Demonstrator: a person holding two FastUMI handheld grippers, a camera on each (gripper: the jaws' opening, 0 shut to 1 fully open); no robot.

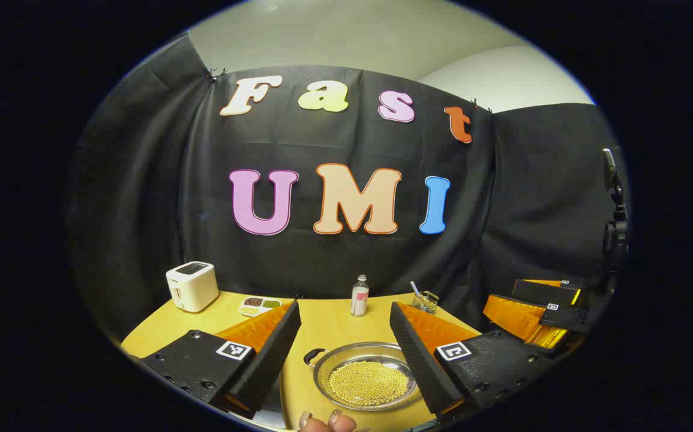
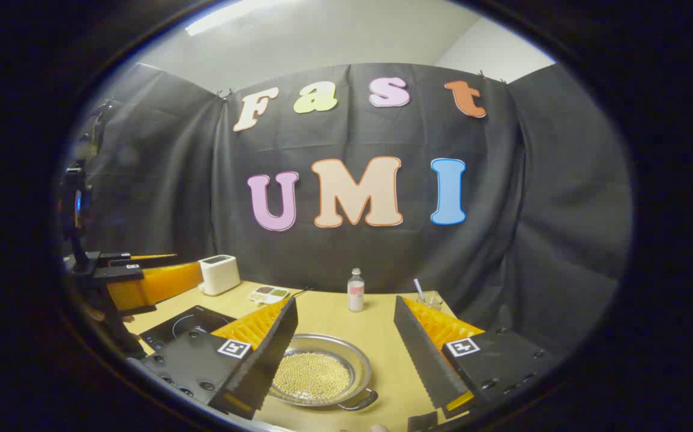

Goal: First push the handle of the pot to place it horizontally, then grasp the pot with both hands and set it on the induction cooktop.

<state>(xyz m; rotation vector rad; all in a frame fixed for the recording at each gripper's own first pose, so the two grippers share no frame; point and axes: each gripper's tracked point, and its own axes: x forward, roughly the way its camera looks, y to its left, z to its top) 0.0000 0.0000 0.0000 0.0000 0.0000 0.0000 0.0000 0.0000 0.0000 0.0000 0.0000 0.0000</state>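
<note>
left gripper (image 1: pixel 346 354) wide open, hovering w/ the pot (image 1: pixel 367 376) between its fingers, no contact. pot = shallow steel pan full of small yellow beads, on the wooden table (image 1: pixel 334 327), one loop handle (image 1: pixel 313 357) at its left rim. right gripper (image 2: pixel 343 348) also wide open, pot (image 2: pixel 319 370) low between its fingers, nearer the left one. induction cooktop (image 2: pixel 181 327) left of pot. toaster (image 1: pixel 191 286), bottle (image 1: pixel 359 296) near the back.

Bare table (image 2: pixel 382 354) around pot (image 2: pixel 316 372); bottle (image 2: pixel 356 290) well behind.
</note>
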